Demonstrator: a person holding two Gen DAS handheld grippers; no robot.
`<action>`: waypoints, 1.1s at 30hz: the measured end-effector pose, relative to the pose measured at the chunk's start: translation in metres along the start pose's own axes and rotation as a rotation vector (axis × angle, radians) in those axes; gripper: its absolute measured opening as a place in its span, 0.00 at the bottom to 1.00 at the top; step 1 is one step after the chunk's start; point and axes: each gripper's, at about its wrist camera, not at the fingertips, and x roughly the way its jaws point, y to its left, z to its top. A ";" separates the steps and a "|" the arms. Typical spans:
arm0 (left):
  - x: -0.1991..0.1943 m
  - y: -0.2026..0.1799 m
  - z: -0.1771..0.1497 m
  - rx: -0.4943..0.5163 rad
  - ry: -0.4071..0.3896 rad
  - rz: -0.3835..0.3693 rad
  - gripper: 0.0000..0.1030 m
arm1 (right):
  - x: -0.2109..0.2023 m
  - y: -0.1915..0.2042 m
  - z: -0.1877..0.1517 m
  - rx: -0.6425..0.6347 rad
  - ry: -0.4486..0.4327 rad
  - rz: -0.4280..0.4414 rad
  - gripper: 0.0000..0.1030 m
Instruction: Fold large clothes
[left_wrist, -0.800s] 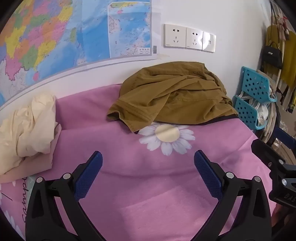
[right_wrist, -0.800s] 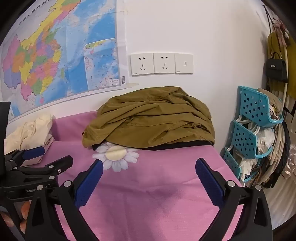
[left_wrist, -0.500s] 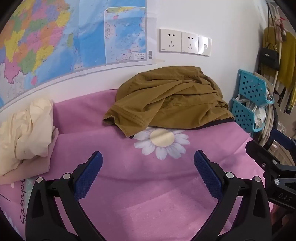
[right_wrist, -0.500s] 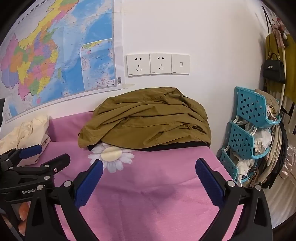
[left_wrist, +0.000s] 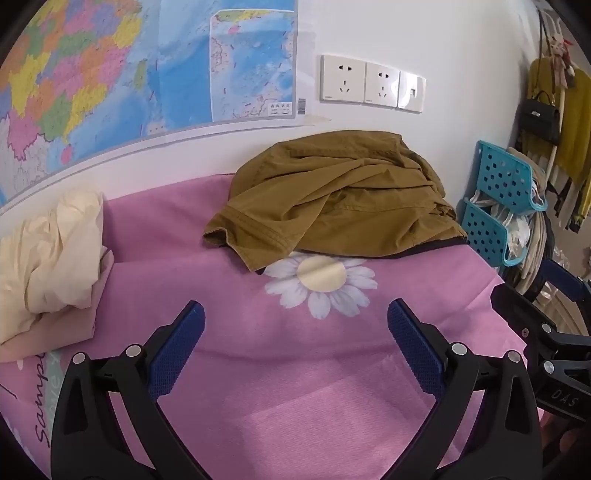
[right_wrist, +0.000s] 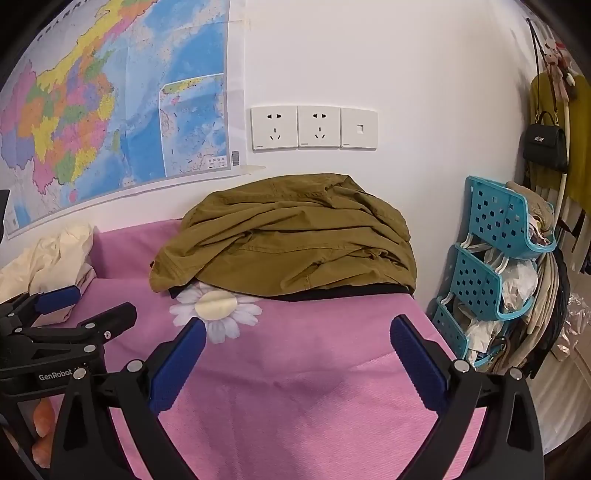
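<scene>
1. Pink bedcover (left_wrist: 295, 398) is seen filling the near field of both wrist views; a white daisy print (left_wrist: 320, 282) is noted on it, partly overlapped by clothing at its far edge.
2. Left gripper (left_wrist: 295, 317) is held over bare pink cloth. Its blue-padded fingers (left_wrist: 177, 350) are spread wide apart, and nothing is seen between them.
3. Right gripper (right_wrist: 295, 334) is likewise held over the cover, fingers (right_wrist: 417, 358) fully apart and gripping nothing. Each gripper is caught at the edge of the other's view (the left one at the left margin of the right view).
4. Olive-brown garment (right_wrist: 288, 247) is recorded as a crumpled heap at the far side of the bed, against the wall and beyond both grippers. A hemmed opening, sleeve or leg (which one cannot be told), points left toward the open cover. A dark layer is seen under its near edge.
5. Cream cloth (left_wrist: 48, 251) is noted bunched at the far left, well apart from the olive heap.
6. On the wall behind, a coloured map (right_wrist: 110, 110) and a row of white sockets (right_wrist: 314, 127) are observed.
7. Teal perforated baskets (right_wrist: 491, 254) are stacked to the right of the bed, stuffed with items; a black handbag (right_wrist: 546, 146) hangs above them.
</scene>
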 end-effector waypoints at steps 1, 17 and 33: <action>0.000 0.000 0.000 -0.003 0.000 -0.002 0.95 | 0.000 0.000 0.000 0.001 0.000 -0.003 0.94; -0.002 0.002 -0.001 -0.023 0.006 -0.010 0.95 | 0.000 0.003 -0.001 -0.015 -0.011 -0.008 0.94; 0.001 0.002 0.000 -0.023 0.013 -0.010 0.95 | 0.001 0.004 0.001 -0.017 -0.009 -0.004 0.94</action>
